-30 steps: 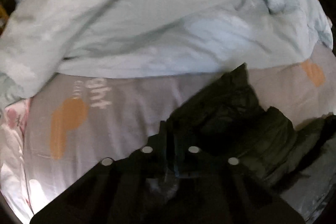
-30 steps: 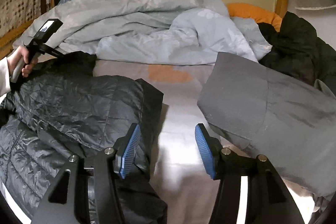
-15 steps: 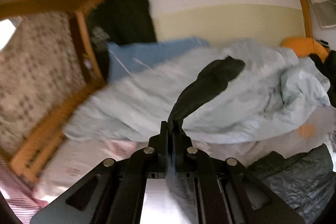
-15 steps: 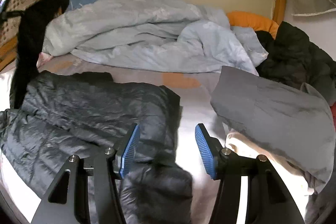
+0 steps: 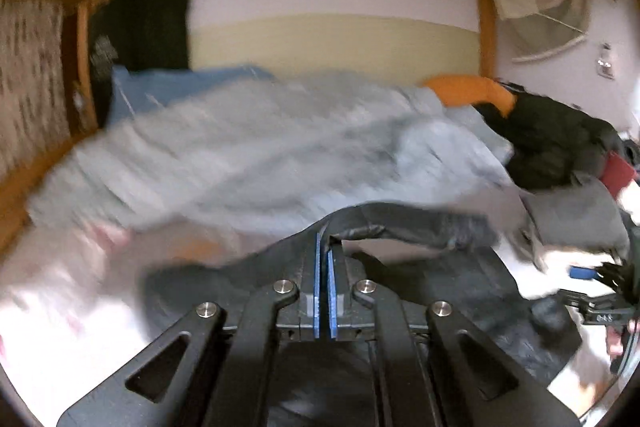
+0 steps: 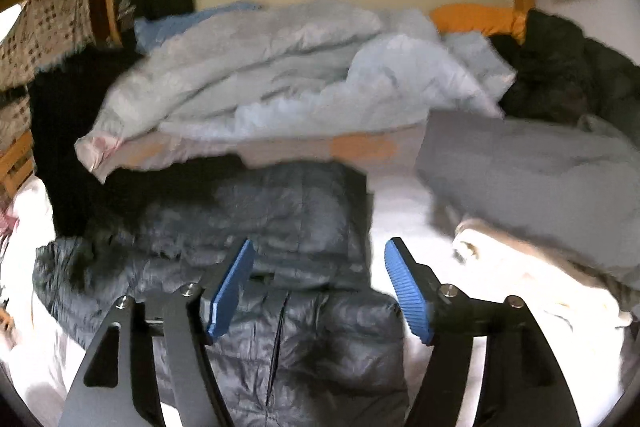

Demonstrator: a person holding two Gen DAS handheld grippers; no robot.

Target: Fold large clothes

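While I fold, left gripper (image 5: 324, 259) clenched on jacket sleeve (image 5: 408, 225), carrying it right across puffer jacket (image 6: 288, 227) mid-bed; my right gripper (image 6: 320, 283) released, hovering near hem, ready to pin.

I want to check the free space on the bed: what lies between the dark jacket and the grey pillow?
In the right wrist view, only bare white sheet lies between the jacket and the grey pillow.

Right gripper (image 6: 320, 283) fingers (image 6: 232, 287) spread above dark quilted jacket (image 6: 280, 227); grey pillow (image 6: 532, 179) right; blue duvet (image 6: 288, 75) behind.
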